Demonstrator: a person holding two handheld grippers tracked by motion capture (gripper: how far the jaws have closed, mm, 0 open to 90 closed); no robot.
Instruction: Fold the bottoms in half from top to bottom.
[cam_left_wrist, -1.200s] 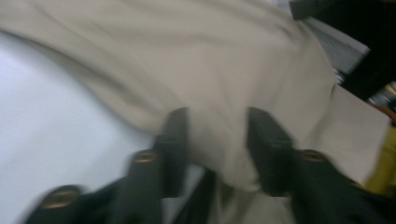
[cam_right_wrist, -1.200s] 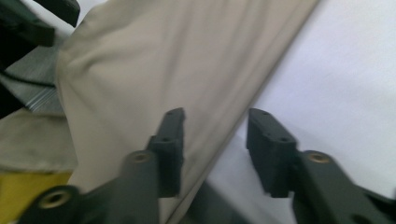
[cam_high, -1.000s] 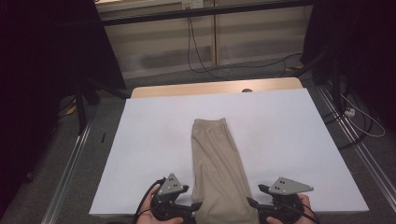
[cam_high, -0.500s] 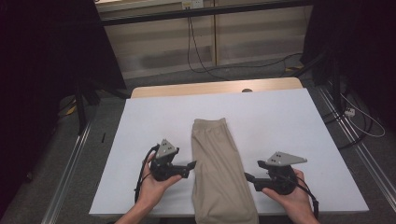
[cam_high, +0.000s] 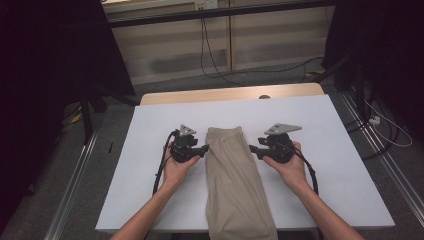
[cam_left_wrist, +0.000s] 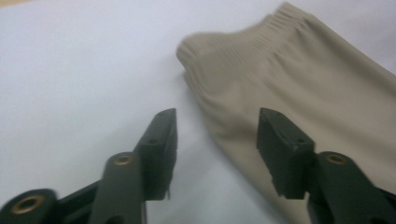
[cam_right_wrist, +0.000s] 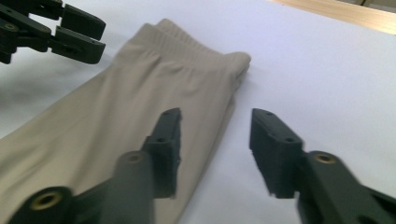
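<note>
Your left gripper (cam_high: 204, 149) sits on the white table cover (cam_high: 150, 200), at 9 o'clock from the folded beige cloth trousers with a ribbed elastic waistband (cam_high: 235, 180). Your left hand (cam_high: 177, 167) wraps its body from below. Its jaws point toward 3 o'clock, at the garment's left edge just below the waistband. In the left gripper view the jaws stand apart, having just been closing, and nothing is pinched: one jaw hangs over bare cover, the other over the cloth's edge. Whether that jaw touches the fabric cannot be told.

The trousers lie at table centre, the waistband at 12 o'clock. The long body runs toward 6 o'clock and hangs past the near edge. A strip of bare wooden tabletop (cam_high: 225, 93) shows beyond the cover at 12 o'clock.

Your right gripper (cam_high: 252, 149) sits at 3 o'clock from the trousers, held in your right hand (cam_high: 287, 167), jaws aimed toward 9 o'clock at the right edge. In the right gripper view its jaws are also apart, just been closing, clamped on nothing: one is above the fabric edge, the other above white cover.
</note>
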